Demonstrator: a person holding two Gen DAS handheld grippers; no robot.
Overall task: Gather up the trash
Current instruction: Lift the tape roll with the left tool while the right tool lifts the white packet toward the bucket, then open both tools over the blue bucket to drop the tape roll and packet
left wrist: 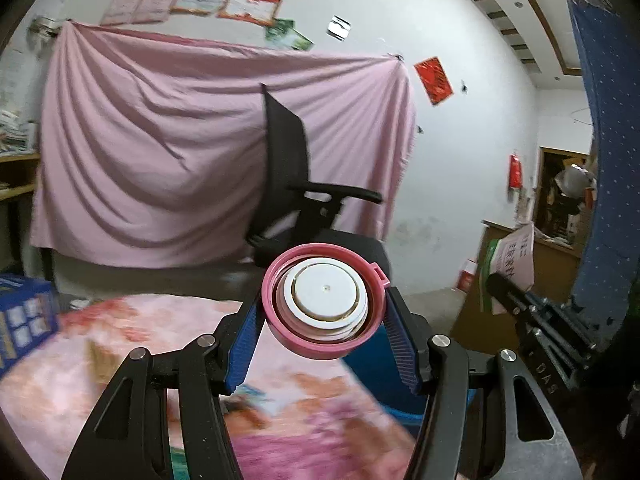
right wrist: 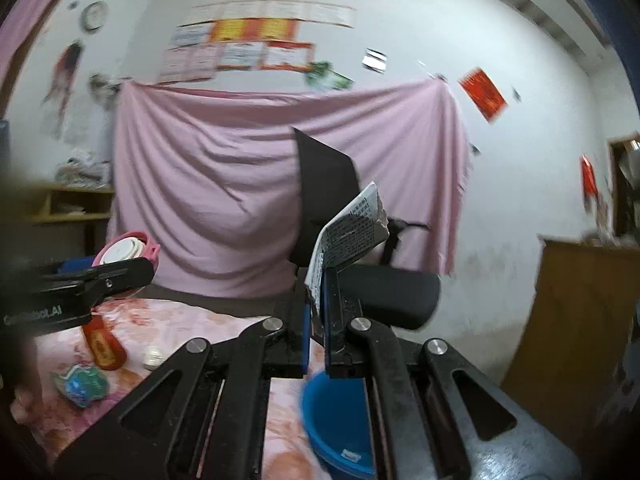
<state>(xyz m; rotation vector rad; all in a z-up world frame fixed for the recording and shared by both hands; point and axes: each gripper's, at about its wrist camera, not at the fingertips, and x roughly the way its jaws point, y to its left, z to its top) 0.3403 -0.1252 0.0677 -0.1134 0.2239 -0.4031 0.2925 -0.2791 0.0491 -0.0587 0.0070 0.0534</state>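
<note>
Left gripper (left wrist: 324,312) clamped on pink lid (left wrist: 324,300). Right gripper (right wrist: 318,300) pinched shut on printed paper scrap (right wrist: 352,228). Blue basin (right wrist: 336,428) directly below right fingertips, on pink floral cloth (right wrist: 168,320). Ahead: black office chair (left wrist: 288,168), draped pink sheet (left wrist: 160,140), white wall with posters (right wrist: 244,40).

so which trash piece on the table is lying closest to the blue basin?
The small white piece, lying right of the red packet and teal wrapper, nearest the blue basin.
</note>
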